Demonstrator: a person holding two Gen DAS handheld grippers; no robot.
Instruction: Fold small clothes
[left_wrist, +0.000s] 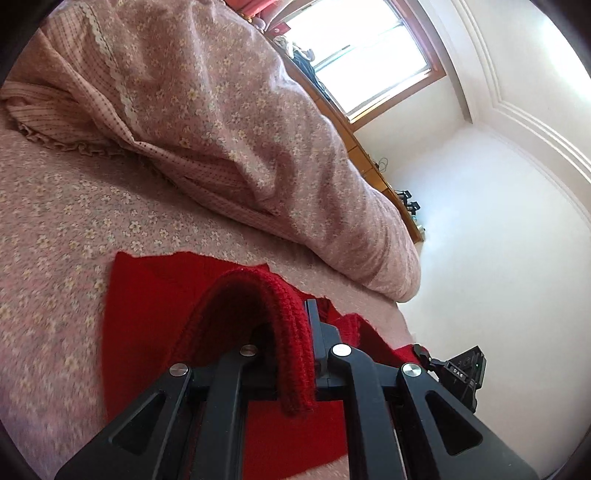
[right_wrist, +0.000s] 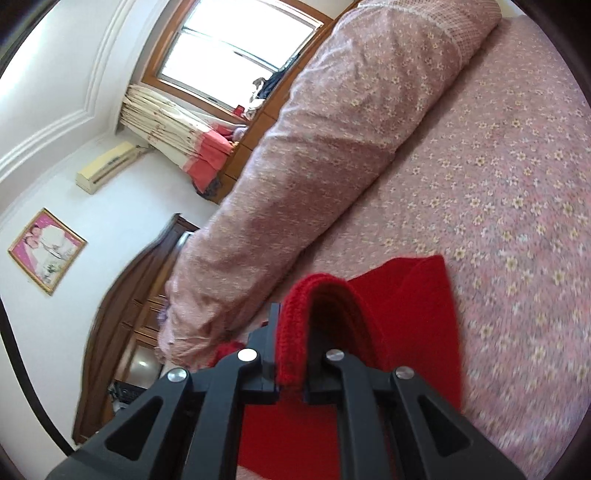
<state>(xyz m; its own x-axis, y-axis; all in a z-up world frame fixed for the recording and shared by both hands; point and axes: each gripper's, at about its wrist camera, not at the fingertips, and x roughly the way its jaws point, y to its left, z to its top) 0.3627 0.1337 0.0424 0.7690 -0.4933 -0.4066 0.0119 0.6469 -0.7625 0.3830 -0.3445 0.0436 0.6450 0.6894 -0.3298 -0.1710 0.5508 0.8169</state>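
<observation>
A small red knitted garment (left_wrist: 147, 295) lies on the flowered pink bed sheet (left_wrist: 55, 229). My left gripper (left_wrist: 295, 332) is shut on its ribbed red hem, which arches up over the fingers. The flat part of the red knit spreads to the left and below. In the right wrist view the same red garment (right_wrist: 417, 314) lies on the sheet (right_wrist: 517, 221), and my right gripper (right_wrist: 295, 339) is shut on another stretch of the ribbed edge, folded over its fingers. The tip of the right gripper (left_wrist: 458, 369) shows at the lower right of the left wrist view.
A rolled pink floral quilt (left_wrist: 240, 129) runs along the bed behind the garment, also seen as a quilt (right_wrist: 314, 166) in the right view. A window (left_wrist: 362, 55), white walls, a wooden headboard (right_wrist: 122, 317), a framed picture (right_wrist: 46, 251) and an air conditioner (right_wrist: 107, 166) surround the bed.
</observation>
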